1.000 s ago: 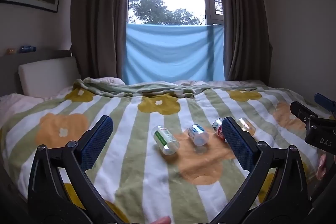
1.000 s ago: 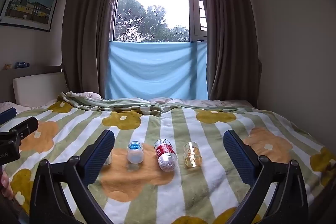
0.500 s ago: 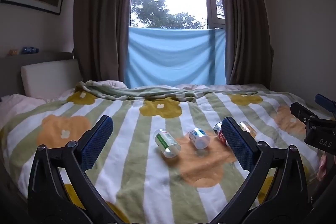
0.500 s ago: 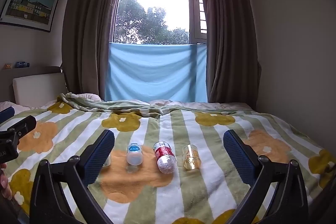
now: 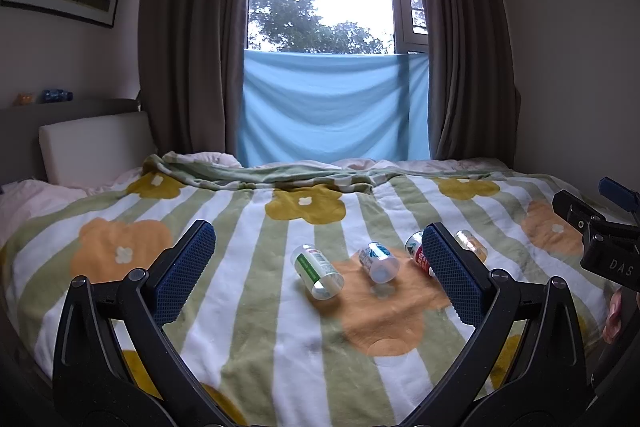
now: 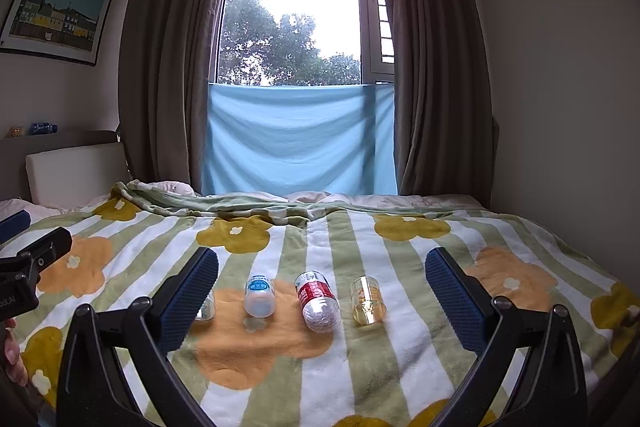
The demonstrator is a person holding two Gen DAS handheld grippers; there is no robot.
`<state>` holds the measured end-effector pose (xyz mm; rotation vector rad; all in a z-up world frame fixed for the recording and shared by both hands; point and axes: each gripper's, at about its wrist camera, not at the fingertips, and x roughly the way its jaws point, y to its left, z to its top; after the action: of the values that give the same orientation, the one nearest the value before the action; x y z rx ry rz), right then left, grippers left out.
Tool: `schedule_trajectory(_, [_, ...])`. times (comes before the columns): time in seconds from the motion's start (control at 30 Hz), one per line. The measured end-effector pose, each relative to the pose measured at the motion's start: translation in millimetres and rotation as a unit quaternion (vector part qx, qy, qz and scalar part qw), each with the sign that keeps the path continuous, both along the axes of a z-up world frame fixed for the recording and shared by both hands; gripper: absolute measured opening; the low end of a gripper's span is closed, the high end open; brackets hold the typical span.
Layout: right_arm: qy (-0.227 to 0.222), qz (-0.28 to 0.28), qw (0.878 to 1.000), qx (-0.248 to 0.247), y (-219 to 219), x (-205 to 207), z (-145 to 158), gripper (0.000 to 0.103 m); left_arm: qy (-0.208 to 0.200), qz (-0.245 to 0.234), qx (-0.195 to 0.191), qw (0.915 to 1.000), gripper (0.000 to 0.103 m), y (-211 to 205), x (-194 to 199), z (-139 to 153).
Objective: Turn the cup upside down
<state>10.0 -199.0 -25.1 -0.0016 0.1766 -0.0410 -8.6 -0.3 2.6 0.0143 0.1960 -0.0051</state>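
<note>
Four small clear cups lie in a row on the flowered blanket (image 5: 256,327). In the left wrist view I see a green-labelled cup (image 5: 316,271), a blue-labelled cup (image 5: 378,261), a red-labelled cup (image 5: 416,253) half hidden behind my finger, and an amber cup (image 5: 472,246). My left gripper (image 5: 317,229) is open above the blanket, short of the green cup. The right wrist view shows the blue-labelled cup (image 6: 260,297), the red-labelled cup (image 6: 318,301) and the amber cup (image 6: 368,301). In front of them, my right gripper (image 6: 322,253) is open and holds nothing.
The bed fills the room up to a window with a blue cloth (image 5: 332,107) and dark curtains. A white headboard cushion (image 5: 92,147) stands at the left. A wall (image 6: 560,107) runs close along the bed's right side. A folded blanket edge (image 6: 224,205) crosses the far bed.
Both views have shifted only slightly, with the window sitting a little higher. The cups lie where they were, and both grippers stay open.
</note>
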Motion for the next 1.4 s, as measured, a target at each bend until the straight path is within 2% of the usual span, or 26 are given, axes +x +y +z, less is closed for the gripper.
schedule_trajectory(0.5, [0.005, -0.001, 1.0, 0.002, 1.4, 4.8, -1.9, 0.103, 0.002, 0.006, -0.01, 0.9999, 0.103, 3.3, 1.1, -0.9])
schedule_trajectory(1.03, [0.008, -0.005, 1.0, 0.005, 2.5, 6.4, -4.2, 0.103, -0.012, 0.023, 0.012, 0.9996, 0.103, 2.8, -0.4, 0.5])
schedule_trajectory(1.4, [0.008, -0.005, 1.0, 0.003, 3.5, 6.2, -6.2, 0.103, -0.012, 0.016, 0.001, 0.9998, 0.103, 5.4, -1.7, 0.6])
